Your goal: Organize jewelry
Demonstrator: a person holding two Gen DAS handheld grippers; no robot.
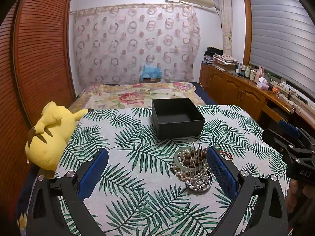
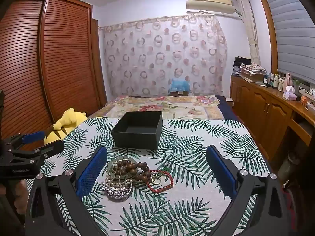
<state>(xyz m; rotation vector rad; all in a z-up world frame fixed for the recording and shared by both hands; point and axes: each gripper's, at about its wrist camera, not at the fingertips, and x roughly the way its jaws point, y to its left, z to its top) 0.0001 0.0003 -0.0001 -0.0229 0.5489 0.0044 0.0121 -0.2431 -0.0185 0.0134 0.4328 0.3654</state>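
The jewelry pile (image 2: 126, 177) lies on the leaf-print worktop (image 2: 196, 206), just in front of the empty black box (image 2: 137, 131). Both the left gripper (image 1: 157, 169) and right gripper (image 2: 156, 169) stand wide apart, holding nothing. The strands look light, limp and tangle-prone (the hair comb (image 2: 118, 163) stiffer), so pinching a single loop seems safest. Only the right wrist view shows the red bead bracelet (image 2: 161, 181) clearly.

Black grippers (image 1: 157, 173), blue ribbed pads (image 1: 220, 169)
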